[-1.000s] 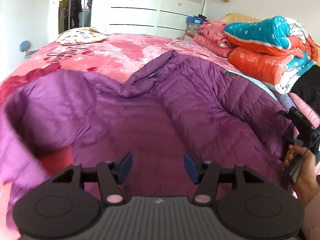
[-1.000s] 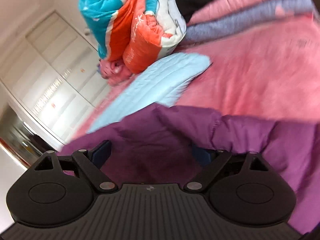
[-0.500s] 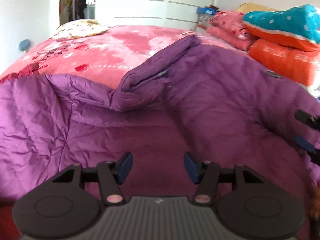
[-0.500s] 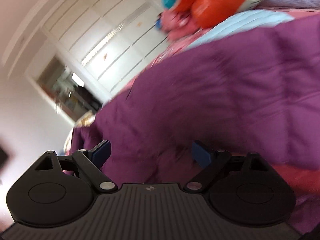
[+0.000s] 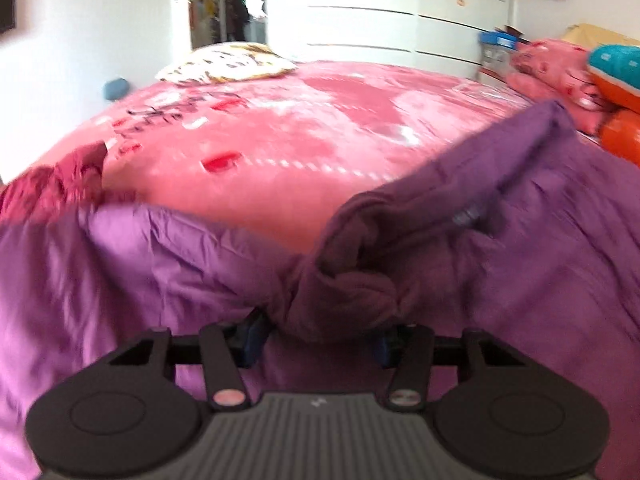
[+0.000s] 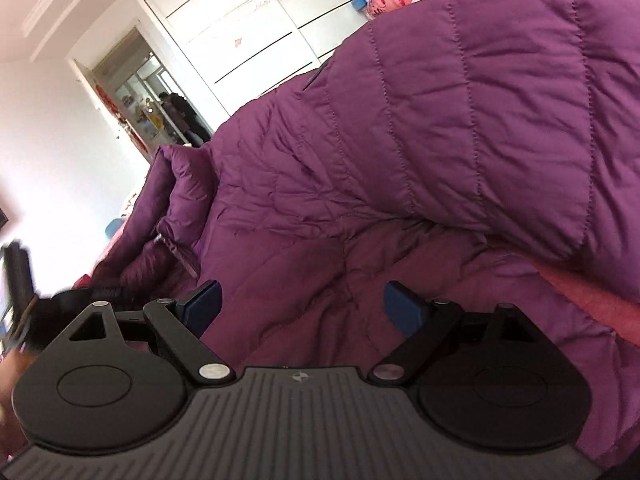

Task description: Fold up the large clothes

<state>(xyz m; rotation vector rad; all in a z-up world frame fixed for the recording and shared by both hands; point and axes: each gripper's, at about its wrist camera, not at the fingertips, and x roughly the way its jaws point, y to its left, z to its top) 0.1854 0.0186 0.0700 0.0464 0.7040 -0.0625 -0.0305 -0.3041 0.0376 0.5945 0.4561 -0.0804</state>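
A large purple quilted down jacket [image 5: 540, 264] lies spread over the pink bed [image 5: 304, 132]. A bunched dark-purple fold [image 5: 352, 280] of it, below a raised sleeve-like ridge, sits between the jaws of my left gripper [image 5: 316, 338]. Those jaws are closing, and the fabric covers the blue fingertips [image 5: 250, 336]. In the right wrist view the jacket [image 6: 440, 128] fills the frame, its collar and zipper [image 6: 176, 220] to the left. My right gripper [image 6: 304, 306] hovers open just over the quilted fabric with nothing pinched. The other gripper and a hand [image 6: 16, 300] show blurred at the left edge.
A patterned pillow [image 5: 228, 62] lies at the far end of the bed. Folded pink, teal and orange quilts [image 5: 600, 92] are stacked at the right. A dark red cloth [image 5: 60, 184] lies at the left edge. White wardrobes [image 6: 248, 28] and a doorway [image 6: 160, 104] stand behind.
My left gripper moved forward and down to the jacket's bunched fold, which now sits between its jaws. My right gripper swung from the stacked quilts onto the jacket and rolled.
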